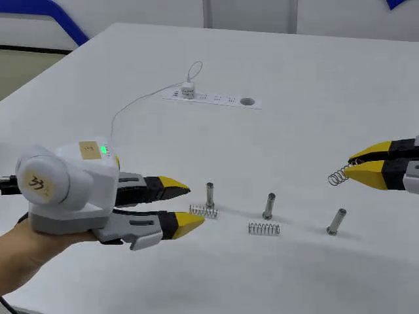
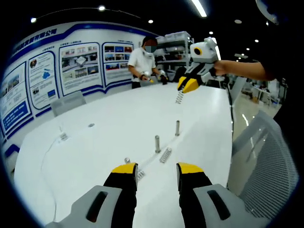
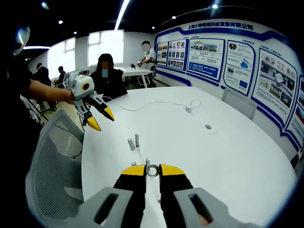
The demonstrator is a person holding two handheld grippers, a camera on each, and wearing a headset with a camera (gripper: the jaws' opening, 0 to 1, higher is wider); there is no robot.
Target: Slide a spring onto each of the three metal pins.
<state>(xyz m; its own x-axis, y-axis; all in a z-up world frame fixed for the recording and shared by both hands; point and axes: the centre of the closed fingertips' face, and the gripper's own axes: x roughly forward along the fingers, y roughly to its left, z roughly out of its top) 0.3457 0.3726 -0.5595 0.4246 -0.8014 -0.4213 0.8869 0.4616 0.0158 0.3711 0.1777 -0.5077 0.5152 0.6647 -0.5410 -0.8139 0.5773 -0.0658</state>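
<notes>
Three short metal pins stand upright in a row on the white table (image 1: 308, 78): left pin (image 1: 209, 193), middle pin (image 1: 269, 205), right pin (image 1: 336, 221). One spring (image 1: 203, 210) lies at the foot of the left pin, and a second spring (image 1: 264, 228) lies in front of the middle pin. My left gripper (image 1: 186, 207) is open just left of the left pin, with nothing between its fingers. My right gripper (image 1: 350, 167) hovers above and right of the right pin, shut on a third spring (image 1: 338, 175), seen end-on as a ring (image 3: 152, 170).
A white power strip (image 1: 213, 99) with a plugged-in adapter and a thin cable lies farther back on the table. A grey mesh chair (image 2: 266, 156) stands at the table's near edge. People sit and stand at other tables in the background.
</notes>
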